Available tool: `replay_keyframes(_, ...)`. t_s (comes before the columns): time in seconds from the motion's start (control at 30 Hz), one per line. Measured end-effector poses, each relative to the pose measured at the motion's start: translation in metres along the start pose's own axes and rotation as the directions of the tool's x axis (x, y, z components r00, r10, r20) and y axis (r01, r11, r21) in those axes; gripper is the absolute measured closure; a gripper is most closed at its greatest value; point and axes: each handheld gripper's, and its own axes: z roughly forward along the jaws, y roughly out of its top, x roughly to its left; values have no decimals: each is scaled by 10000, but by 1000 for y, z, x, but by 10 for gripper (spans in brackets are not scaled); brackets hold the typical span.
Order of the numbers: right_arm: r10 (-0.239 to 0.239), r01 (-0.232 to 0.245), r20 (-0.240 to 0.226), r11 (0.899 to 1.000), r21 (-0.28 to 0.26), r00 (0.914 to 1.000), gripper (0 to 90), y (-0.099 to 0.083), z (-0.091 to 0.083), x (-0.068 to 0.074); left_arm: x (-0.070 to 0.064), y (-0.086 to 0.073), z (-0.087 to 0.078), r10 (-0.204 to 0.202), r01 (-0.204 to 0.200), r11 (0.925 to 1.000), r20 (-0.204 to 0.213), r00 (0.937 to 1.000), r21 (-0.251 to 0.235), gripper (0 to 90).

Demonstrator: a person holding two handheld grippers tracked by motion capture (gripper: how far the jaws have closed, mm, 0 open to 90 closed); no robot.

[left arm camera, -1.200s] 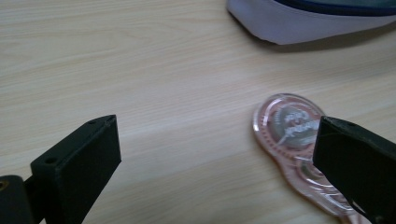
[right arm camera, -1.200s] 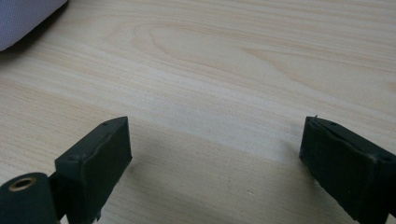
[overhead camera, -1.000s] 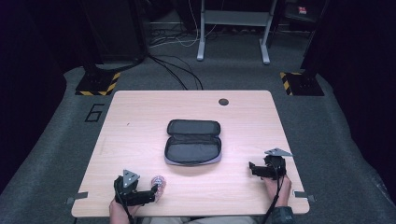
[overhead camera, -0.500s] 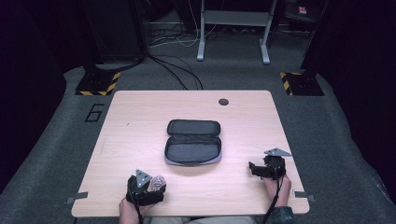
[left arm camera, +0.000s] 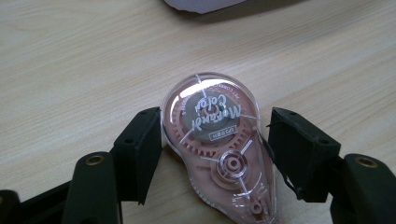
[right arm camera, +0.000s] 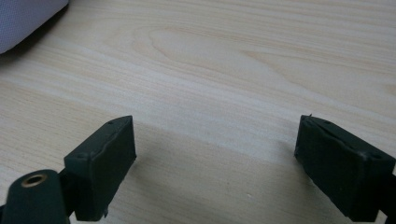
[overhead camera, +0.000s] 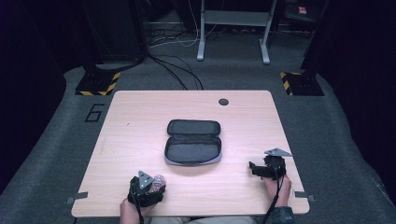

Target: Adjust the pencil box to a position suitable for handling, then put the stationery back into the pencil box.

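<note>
My left gripper [left arm camera: 212,154] straddles the tape roller [left arm camera: 219,149], a clear pink correction-tape dispenser lying flat on the table [overhead camera: 140,121] near its front edge. The left jaw touches the roller's side; the right jaw stands just beside it with a thin gap, so I judge the grasp as closing, not yet firm. In the high view the left gripper [overhead camera: 145,189] sits at the front left, with the roller [overhead camera: 159,179] at its tip. The case [overhead camera: 193,142] lies unzipped and open at the table's middle, its pocket empty as far as I can see. My right gripper [right arm camera: 212,163] rests at the front right, jaws spread wide over bare wood, holding nothing. Done: case opened, roller reached. Left, by my reading: clamp, lift, carry to the case, release.
</note>
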Motion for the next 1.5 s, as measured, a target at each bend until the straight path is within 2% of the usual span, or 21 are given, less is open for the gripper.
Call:
replay_keyframes(0.2, 46, -46, -2, 10000, 10, 10000, 123, 0, 0, 0, 6, -3, -1, 243, -242, 9997, 211, 9995, -25, 461)
replay_keyframes(0.27, 44, -44, 1, 10000, 7, 10000, 124, 0, 0, 0, 9, -3, -3, 479, -482, 9988, 391, 9981, 77, 474)
replay_keyframes(0.3, 43, -43, 5, 10000, 6, 10000, 126, 0, 0, 0, 9, -3, -2, 345, -344, 9994, 415, 9985, -26, 473)
replay_keyframes(0.37, 48, -48, 4, 10000, 6, 10000, 127, 0, 0, 0, 12, -3, -3, 469, -470, 9989, 424, 9980, 15, 446)
replay_keyframes(0.4, 54, -54, 7, 10000, 7, 10000, 128, 0, 0, 0, 13, -2, -2, 360, -362, 9993, 529, 9979, 31, 411)
replay_keyframes(0.47, 41, -41, 11, 10000, 9, 10000, 129, 0, 0, 0, 12, -1, -1, 445, -446, 9990, 430, 9981, 30, 318)
replay_keyframes(0.5, 48, -48, 24, 10000, 5, 10000, 131, 0, 0, 0, 11, 0, 1, 347, -346, 9994, 441, 9984, -47, 297)
replay_keyframes(0.53, 48, -48, 24, 10000, 5, 10000, 131, 0, 0, 0, 11, 1, 1, 440, -439, 9990, 383, 9983, -34, 297)
replay_keyframes(0.57, 34, -34, 20, 10000, 3, 10000, 132, 0, -1, 0, 9, 2, 4, 388, -386, 9992, 270, 9989, -88, 297)
replay_keyframes(0.63, 0, 0, 21, 10000, -24, 10000, 132, 0, 0, 0, 10, 3, 5, 377, -377, 9993, 322, 9988, 2, 297)
replay_keyframes(0.77, -126, 126, 8, 9999, -64, 9999, 133, 0, 0, -1, 10, 1, 7, 201, -198, 9997, 183, 9996, -157, 312)
replay_keyframes(0.8, 23, -23, 28, 10000, -28, 10000, 133, 0, 0, 0, 10, 1, 7, 190, -187, 9997, 146, 9997, -159, 300)
replay_keyframes(0.87, 9, -9, 32, 10000, -25, 10000, 133, 0, 0, 0, 10, 2, 8, 149, -147, 9999, 266, 9995, -80, 286)
replay_keyframes(0.9, 8, -8, 39, 10000, -24, 10000, 133, 0, 0, 0, 9, 1, 9, 93, -90, 9998, 178, 9998, -179, 271)
replay_keyframes(0.97, 12, -12, 44, 10000, -31, 10000, 136, 0, 0, 0, 8, 2, 10, 202, -199, 9996, 147, 9997, -216, 273)
replay_keyframes(1.1, 12, -12, 58, 10000, -30, 10000, 136, 0, 0, 0, 7, 1, 9, 280, -269, 9990, 309, 9991, -354, 372)
replay_keyframes(1.13, 9, -9, 59, 10000, -31, 10000, 136, 0, 0, 0, 6, 0, 9, 178, -165, 9988, 286, 9994, -451, 381)
replay_keyframes(1.27, 3, -3, 68, 10000, -30, 10000, 137, 0, 0, 0, 8, -1, 9, 425, -410, 9978, 275, 9987, -529, 385)
replay_keyframes(1.3, -3, 3, 88, 10000, -28, 10000, 138, -1, 0, 1, 8, -1, 8, 405, -386, 9981, 399, 9984, -477, 391)
replay_keyframes(1.37, 10, -10, 98, 10000, -22, 10000, 139, -1, -1, 1, 8, -3, 7, 302, -273, 9974, 428, 9986, -665, 495)
replay_keyframes(1.5, -3, 4, 105, 10000, -25, 9999, 139, -1, -1, 1, 9, -3, 7, 455, -426, 9970, 442, 9980, -640, 496)
